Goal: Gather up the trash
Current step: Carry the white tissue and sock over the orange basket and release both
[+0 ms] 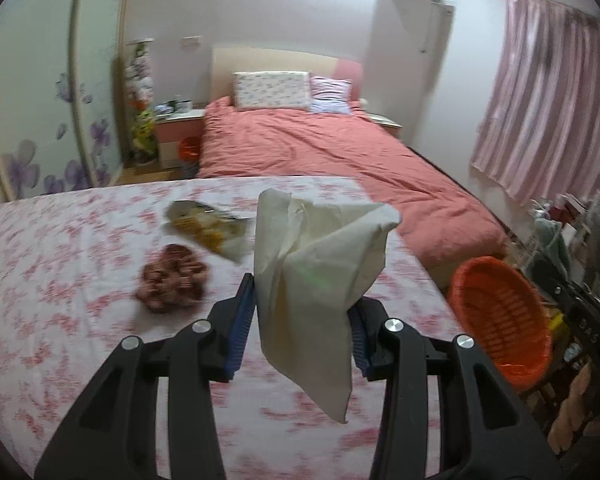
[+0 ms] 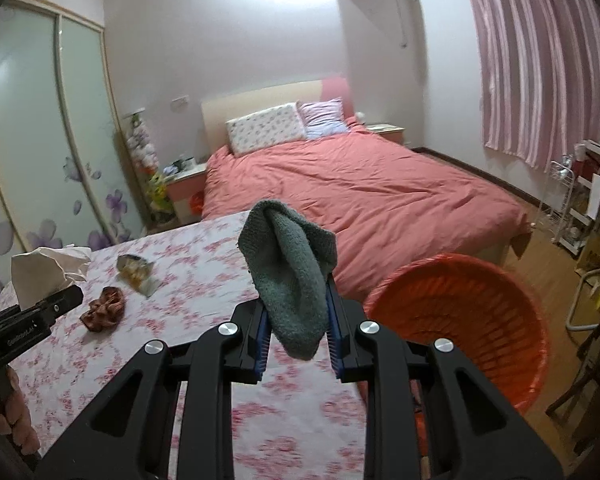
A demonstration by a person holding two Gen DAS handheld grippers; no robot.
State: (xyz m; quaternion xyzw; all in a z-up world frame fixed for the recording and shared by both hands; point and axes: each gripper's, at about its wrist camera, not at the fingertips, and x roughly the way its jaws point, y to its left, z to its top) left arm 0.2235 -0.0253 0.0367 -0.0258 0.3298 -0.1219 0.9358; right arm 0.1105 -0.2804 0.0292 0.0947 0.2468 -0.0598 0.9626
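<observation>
Fingers on both of my grippers are clamped on something: the left gripper [image 1: 304, 312] pinches a crumpled cream tissue [image 1: 316, 264], and the right gripper [image 2: 298, 320] pinches a folded grey-green knitted cloth [image 2: 292, 268]. Counting what I see, that makes two pieces held up off the surface, one per gripper, and two more pieces lying on the counter [image 1: 60, 280] with its pink floral cover: one shiny snack wrapper [image 1: 210, 230] with yellow print, and one wad of reddish-brown scrunched material [image 1: 172, 278] just beside it. Through the right wrist camera I also see the left gripper's black body [image 2: 40, 312] off to the left with its tissue [image 2: 40, 276] sticking up above it. The tissue is thin and creased, folded over at the top and hanging below the pads in a loose tail; the cloth is thick and ribbed, doubled over into a rounded hump above the blue pads, with its lower end drooping between them. One orange basket [image 2: 460, 320] with slatted walls sits low at the counter's right edge, close under the right gripper, and I cannot make out anything inside it. Beyond the counter is one bed [image 2: 360, 184] with a salmon duvet and two pillows.
</observation>
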